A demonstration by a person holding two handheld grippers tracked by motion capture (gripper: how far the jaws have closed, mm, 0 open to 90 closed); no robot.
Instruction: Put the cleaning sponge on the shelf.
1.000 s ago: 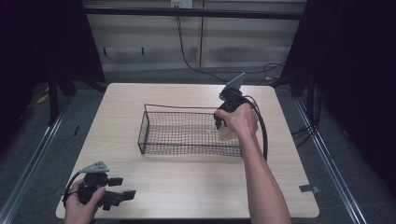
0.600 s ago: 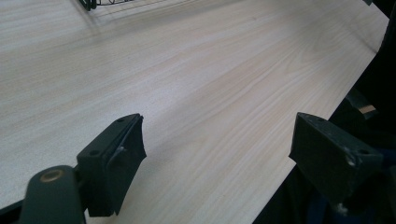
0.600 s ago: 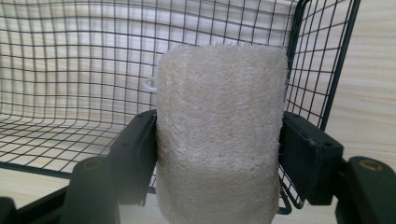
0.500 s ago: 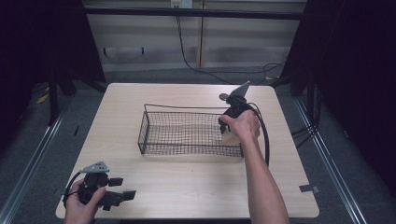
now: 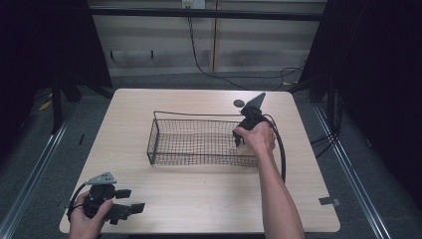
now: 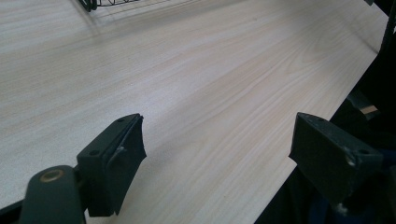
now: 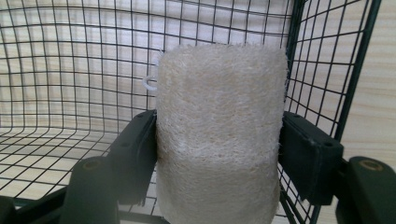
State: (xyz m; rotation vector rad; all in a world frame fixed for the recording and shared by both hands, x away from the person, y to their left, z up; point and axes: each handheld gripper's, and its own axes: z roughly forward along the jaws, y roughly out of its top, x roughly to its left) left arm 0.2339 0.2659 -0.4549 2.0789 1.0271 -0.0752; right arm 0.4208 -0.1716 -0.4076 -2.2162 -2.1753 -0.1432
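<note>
**Loofah pad entering the wire basket**

High view: a pale wood worktop (image 5: pixel 199 199) in a dark room. My right gripper (image 5: pixel 242 137) dips into the wire basket (image 5: pixel 199 142) at its right end; my left gripper (image 5: pixel 130 208) rests at the near left corner.

Left gripper view: jaws wide, nothing between them.

Right gripper view: jaws clamped on the loofah pad (image 7: pixel 219 135), inside the basket's corner. I judge that release is all that is left.

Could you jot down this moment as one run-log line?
right gripper: shut on loofah pad | place: inside wire basket, right end | left gripper: open, over table
</note>
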